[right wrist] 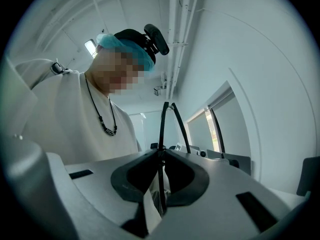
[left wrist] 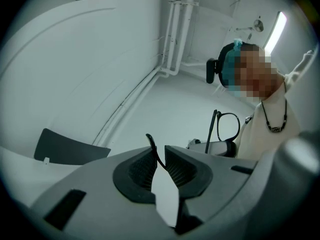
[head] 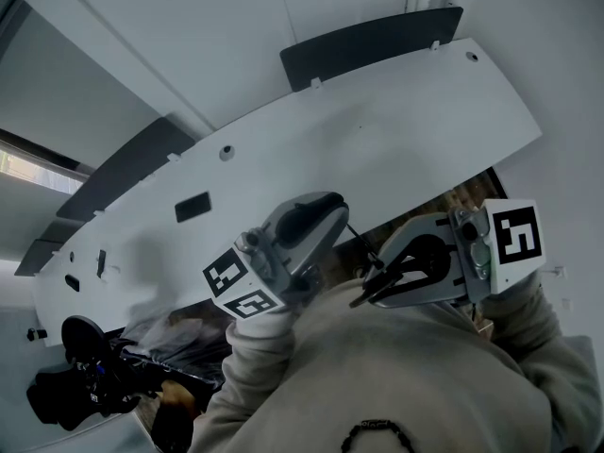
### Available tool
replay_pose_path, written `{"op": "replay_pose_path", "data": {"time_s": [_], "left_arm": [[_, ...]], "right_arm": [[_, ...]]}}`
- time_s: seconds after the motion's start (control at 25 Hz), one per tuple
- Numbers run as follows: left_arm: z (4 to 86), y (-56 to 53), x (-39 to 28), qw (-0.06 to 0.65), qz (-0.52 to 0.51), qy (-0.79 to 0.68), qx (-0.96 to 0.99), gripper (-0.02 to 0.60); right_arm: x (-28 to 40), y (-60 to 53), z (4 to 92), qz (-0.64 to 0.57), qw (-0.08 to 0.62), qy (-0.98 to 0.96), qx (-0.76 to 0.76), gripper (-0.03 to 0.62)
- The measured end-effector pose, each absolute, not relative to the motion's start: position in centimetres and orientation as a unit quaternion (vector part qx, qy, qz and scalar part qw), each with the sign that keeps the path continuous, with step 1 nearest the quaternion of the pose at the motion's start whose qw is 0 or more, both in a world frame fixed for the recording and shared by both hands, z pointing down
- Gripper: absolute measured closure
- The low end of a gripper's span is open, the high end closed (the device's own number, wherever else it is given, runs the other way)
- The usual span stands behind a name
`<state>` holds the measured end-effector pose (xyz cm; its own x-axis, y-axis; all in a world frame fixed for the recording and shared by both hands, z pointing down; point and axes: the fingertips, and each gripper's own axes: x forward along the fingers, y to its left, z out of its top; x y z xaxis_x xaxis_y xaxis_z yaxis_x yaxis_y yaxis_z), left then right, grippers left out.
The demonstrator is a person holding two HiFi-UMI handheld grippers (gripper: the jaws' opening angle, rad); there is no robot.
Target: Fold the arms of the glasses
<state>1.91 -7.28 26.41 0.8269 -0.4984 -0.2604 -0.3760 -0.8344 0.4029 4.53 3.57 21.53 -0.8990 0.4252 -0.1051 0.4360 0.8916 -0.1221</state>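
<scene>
With the right tool (right wrist: 161,156) clenched on the frame of the glasses (left wrist: 227,126), held in the air before the person, and the left tool (left wrist: 159,155) grasping one arm (left wrist: 152,146) near its tip, I would swing that arm slowly inward about its hinge, without twisting.

white table (head: 396,121) with dark chair backs (head: 370,43) along its far edge. white pipes (left wrist: 175,29) run up the wall (left wrist: 75,59). strip light (left wrist: 276,31) lit.

Bare white workroom, wall pipes (left wrist: 173,34), strip light (left wrist: 276,30), white table (head: 396,121)
</scene>
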Motion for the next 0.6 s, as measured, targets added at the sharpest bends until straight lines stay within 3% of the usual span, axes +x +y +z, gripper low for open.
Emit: {"op": "replay_pose_path", "data": {"time_s": [0.6], "left_arm": [[24.1, -6.1, 3.4, 0.116, -0.143, -0.205, 0.961, 0.546]], "right_arm": [[4.5, 3.7, 22.5, -0.092, 0.001, 0.97, 0.226, 0.536]]}}
